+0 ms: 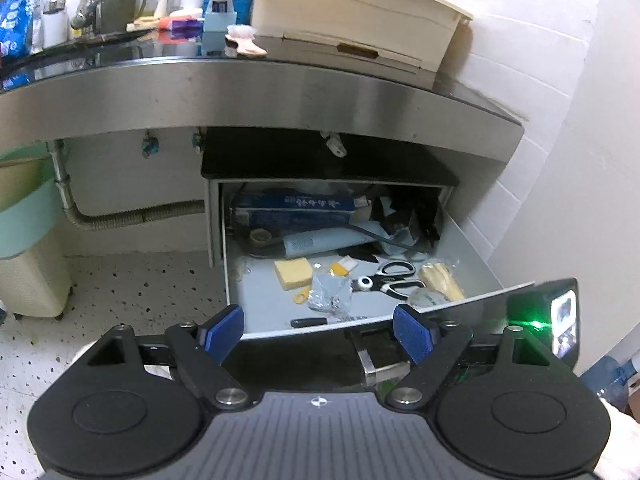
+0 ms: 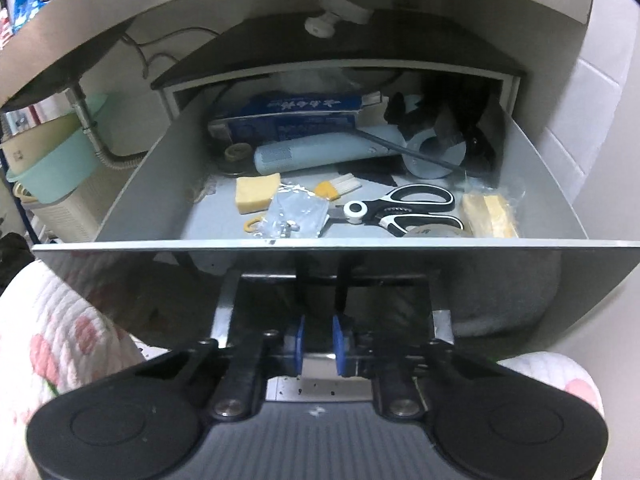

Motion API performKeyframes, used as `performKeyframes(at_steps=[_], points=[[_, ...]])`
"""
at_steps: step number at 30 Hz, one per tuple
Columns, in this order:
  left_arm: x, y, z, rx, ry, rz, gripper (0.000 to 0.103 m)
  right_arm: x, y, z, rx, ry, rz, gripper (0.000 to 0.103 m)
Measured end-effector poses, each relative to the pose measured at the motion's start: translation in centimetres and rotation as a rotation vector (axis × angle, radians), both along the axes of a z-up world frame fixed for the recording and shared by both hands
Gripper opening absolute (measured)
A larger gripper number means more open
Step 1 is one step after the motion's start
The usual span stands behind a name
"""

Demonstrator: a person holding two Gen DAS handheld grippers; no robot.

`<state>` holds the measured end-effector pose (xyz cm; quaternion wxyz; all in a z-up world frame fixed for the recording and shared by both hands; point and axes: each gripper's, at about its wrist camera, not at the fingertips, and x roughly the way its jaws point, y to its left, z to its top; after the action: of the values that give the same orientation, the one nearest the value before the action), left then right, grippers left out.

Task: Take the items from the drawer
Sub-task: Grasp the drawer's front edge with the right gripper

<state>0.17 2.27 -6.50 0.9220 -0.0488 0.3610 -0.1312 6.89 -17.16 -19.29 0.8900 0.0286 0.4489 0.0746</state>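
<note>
A grey drawer [image 1: 472, 248] stands pulled open under a steel counter; it also shows in the right wrist view [image 2: 152, 184]. Inside lie black-and-white scissors [image 2: 400, 208] [image 1: 390, 278], a yellow sponge [image 2: 256, 192] [image 1: 293, 273], a foil packet [image 2: 294, 216] [image 1: 330, 292], a pale blue tube [image 2: 316, 154], a blue box [image 2: 288, 118] and a wrapped yellow item [image 2: 490, 216]. My left gripper [image 1: 318, 334] is open and empty above the drawer's front edge. My right gripper [image 2: 319, 344] is shut on the drawer's metal handle [image 2: 328, 278] at its dark front panel.
The steel counter [image 1: 256, 92] overhangs the drawer and carries a cream box [image 1: 352, 12] and bottles. A green bin [image 1: 24, 208] and drain pipe [image 1: 120, 218] stand to the left. A tiled wall [image 1: 520, 128] closes the right side.
</note>
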Motion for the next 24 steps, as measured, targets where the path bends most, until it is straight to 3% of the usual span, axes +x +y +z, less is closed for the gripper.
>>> performKeyframes(at_steps=[24], points=[[0.1,-2.1,-0.7,0.034,0.061,-0.037,0.082,1.2,-0.1,0.2,0.006,0.027,-0.021,0.013]])
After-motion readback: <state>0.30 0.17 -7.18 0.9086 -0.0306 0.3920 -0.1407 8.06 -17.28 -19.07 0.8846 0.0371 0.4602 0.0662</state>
